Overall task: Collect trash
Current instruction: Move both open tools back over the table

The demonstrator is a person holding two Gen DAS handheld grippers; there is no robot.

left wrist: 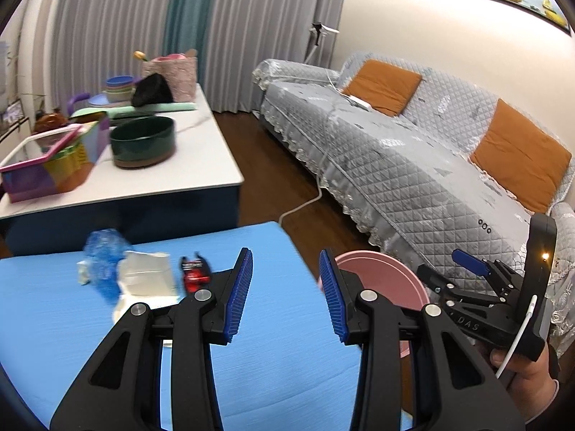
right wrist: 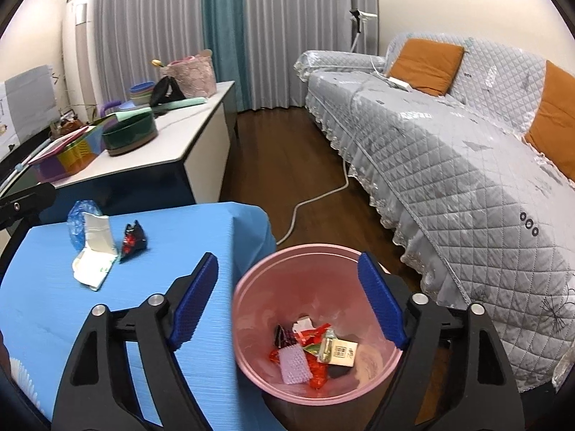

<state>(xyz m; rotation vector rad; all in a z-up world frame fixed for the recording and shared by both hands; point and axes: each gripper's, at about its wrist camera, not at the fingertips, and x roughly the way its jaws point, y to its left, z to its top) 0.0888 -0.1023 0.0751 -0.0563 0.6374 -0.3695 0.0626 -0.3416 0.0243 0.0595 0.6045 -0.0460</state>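
A pink trash bin (right wrist: 258, 280) stands on the floor beside a blue-covered table (right wrist: 54, 305) and holds several wrappers (right wrist: 312, 352). My right gripper (right wrist: 287, 301) is open and empty above the bin's mouth. On the table lie a crumpled blue plastic piece (right wrist: 77, 221), a white torn packet (right wrist: 95, 251) and a red-black wrapper (right wrist: 133, 240). In the left wrist view my left gripper (left wrist: 285, 287) is open and empty over the table's right edge, right of the red-black wrapper (left wrist: 194, 274), white packet (left wrist: 143, 283) and blue plastic (left wrist: 104, 251). The bin (left wrist: 388, 276) and right gripper (left wrist: 467, 276) show there too.
A white counter (right wrist: 201, 125) behind the table carries a dark green bowl (right wrist: 129, 133), a colourful basket (right wrist: 68, 151) and other items. A grey quilted sofa (right wrist: 449, 151) with orange cushions runs along the right. A white cable (right wrist: 316, 194) crosses the wood floor.
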